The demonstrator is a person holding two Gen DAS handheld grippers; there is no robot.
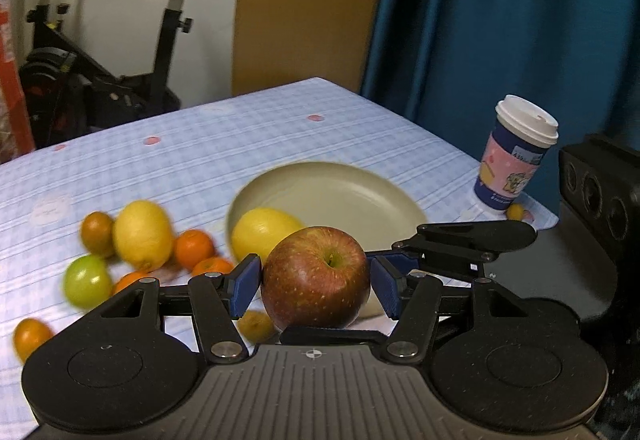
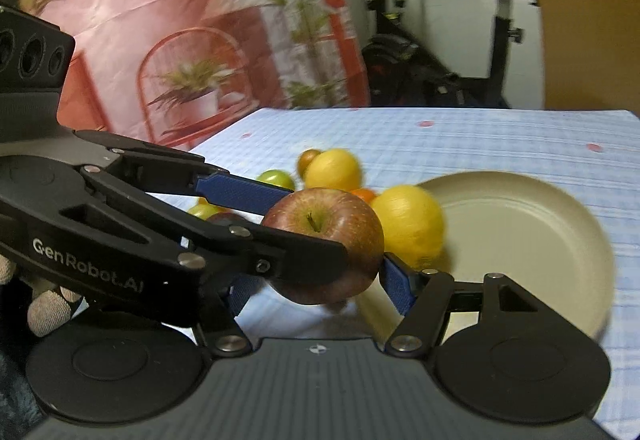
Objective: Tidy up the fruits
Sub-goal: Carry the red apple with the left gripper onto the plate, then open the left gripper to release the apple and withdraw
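Note:
A red apple [image 1: 316,276] [image 2: 324,236] hangs just above the blue checked tablecloth [image 1: 200,151], in front of an empty beige plate [image 1: 360,195] [image 2: 520,232]. My left gripper [image 1: 315,264] [image 2: 316,226] is shut on it, its blue pads pressed to both sides. My right gripper [image 2: 316,280] straddles the same apple from the other side. Its right pad [image 2: 396,280] touches the apple, and its left pad is mostly hidden behind the left gripper. One right finger [image 1: 460,240] shows in the left wrist view. A lemon [image 1: 264,232] [image 2: 412,224] lies at the plate's left rim.
Left of the plate lie a second lemon [image 1: 142,234] [image 2: 334,169], a green fruit [image 1: 87,282], several small oranges [image 1: 194,248] and a brownish fruit [image 1: 97,234]. A lidded paper cup [image 1: 516,155] stands at the table's right edge. An exercise bike [image 1: 120,39] and a blue curtain [image 1: 500,19] stand beyond.

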